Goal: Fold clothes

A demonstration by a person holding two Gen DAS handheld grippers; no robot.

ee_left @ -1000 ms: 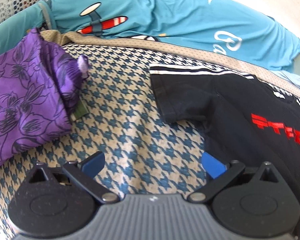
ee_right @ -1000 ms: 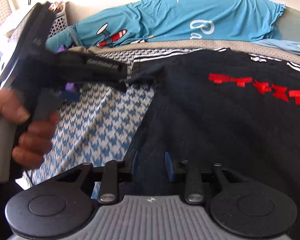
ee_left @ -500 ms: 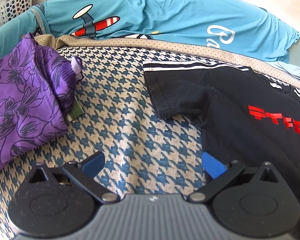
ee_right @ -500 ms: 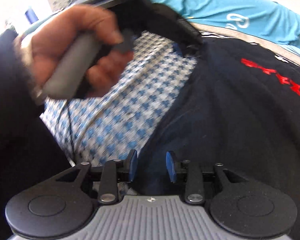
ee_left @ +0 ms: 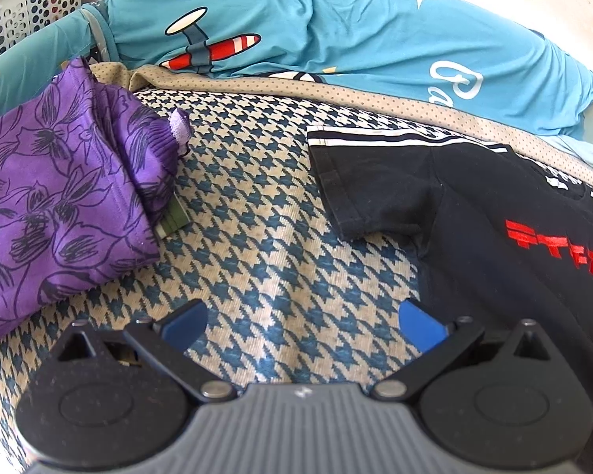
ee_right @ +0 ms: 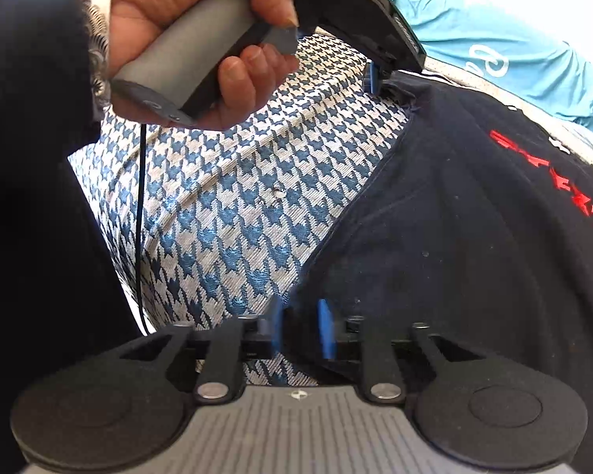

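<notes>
Houndstooth cover (ee_left: 257, 237) bare beside black shirt (ee_left: 514, 276)

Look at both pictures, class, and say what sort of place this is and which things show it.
Probably a bedroom or living room at home: clothes lie on a blue-and-cream houndstooth woven cover, a teal cartoon-aeroplane cloth is draped behind, and a white perforated plastic laundry basket stands in the corner.

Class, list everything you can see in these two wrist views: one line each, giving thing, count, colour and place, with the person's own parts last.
black T-shirt: one, black with red lettering, flat on the right
purple garment: one, purple floral, folded on the left
blue T-shirt: one, turquoise with plane print, at the back
houndstooth cover: one, blue and cream, under the clothes
basket: one, white, far left corner
left gripper: one, open, over the cover
right gripper: one, shut on the black T-shirt's hem
hand: one, gripping the left handle
</notes>
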